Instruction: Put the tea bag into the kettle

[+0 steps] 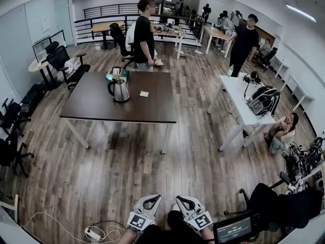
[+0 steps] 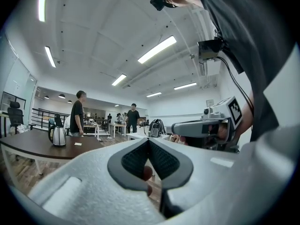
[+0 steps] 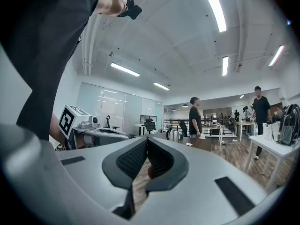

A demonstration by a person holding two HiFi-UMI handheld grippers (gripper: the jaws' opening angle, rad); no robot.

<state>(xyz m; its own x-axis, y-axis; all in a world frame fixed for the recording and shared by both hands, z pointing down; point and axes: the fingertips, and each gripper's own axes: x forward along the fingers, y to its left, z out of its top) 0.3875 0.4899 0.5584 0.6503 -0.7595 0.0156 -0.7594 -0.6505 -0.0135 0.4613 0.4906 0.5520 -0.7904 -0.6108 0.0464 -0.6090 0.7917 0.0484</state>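
Observation:
A steel kettle (image 1: pixel 120 89) stands on the dark brown table (image 1: pixel 96 108) far ahead of me. A small white tea bag (image 1: pixel 144 94) lies flat on the table just right of it. Both grippers are low at my body, several metres from the table. My left gripper (image 1: pixel 151 201) and right gripper (image 1: pixel 186 201) sit side by side, each shut with nothing between the tips. The left gripper view shows its shut tips (image 2: pixel 148 140), the distant kettle (image 2: pixel 58 136) and tea bag (image 2: pixel 78 144). In the right gripper view the tips (image 3: pixel 147 139) meet; the kettle (image 3: pixel 174 135) and tea bag (image 3: pixel 188 144) lie beyond.
A person (image 1: pixel 144 34) stands at the table's far side, by a green box (image 1: pixel 117 75). A white table (image 1: pixel 238 108) with a backpack (image 1: pixel 263 99) stands at the right, a person seated on the floor (image 1: pixel 281 132) beside it. Office chairs (image 1: pixel 63 62) line the left; a cable (image 1: pixel 94 233) lies near my feet.

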